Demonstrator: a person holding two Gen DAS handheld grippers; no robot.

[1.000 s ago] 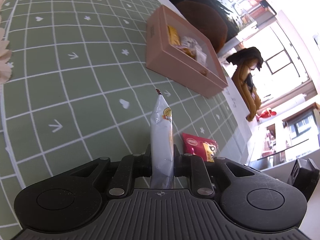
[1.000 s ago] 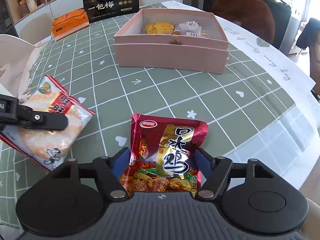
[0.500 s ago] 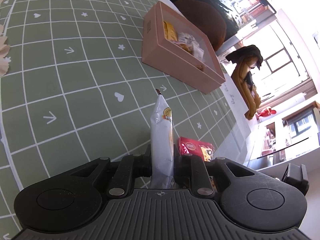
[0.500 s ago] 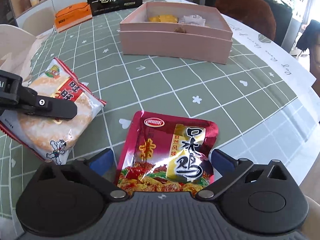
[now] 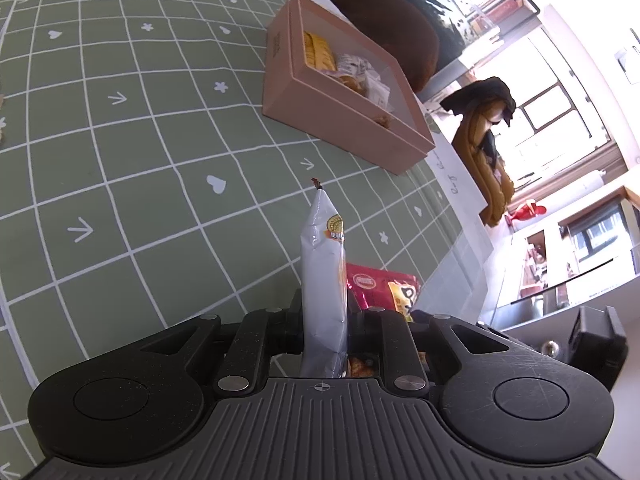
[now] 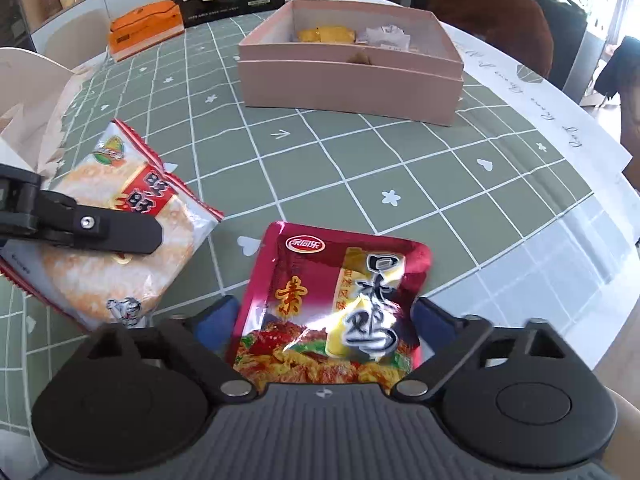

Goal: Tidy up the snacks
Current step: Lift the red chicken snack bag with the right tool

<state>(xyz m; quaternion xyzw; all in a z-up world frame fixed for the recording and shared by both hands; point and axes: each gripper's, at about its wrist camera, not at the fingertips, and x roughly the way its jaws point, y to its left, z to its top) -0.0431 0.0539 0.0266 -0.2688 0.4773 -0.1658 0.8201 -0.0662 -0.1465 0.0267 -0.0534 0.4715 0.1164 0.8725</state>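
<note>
While left fingers (image 5: 324, 320) pinch a cracker bag (image 5: 322, 280), right fingers (image 6: 324, 320) close around the table-edge red packet (image 6: 336, 300).

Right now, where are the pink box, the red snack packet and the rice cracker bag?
pink box (image 6: 352, 84), right wrist view, front wall.
red snack packet (image 6: 336, 304), right wrist view, middle of its face.
rice cracker bag (image 6: 120, 264), right wrist view, clear front panel.

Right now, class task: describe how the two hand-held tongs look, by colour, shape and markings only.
Both the left tongs and the right tongs are matte black, with ribbed bodies, two round discs, silver rivets and a small white crosshair mark. The right tongs' fingertips carry blue pads. No cables or sleeves show.
</note>
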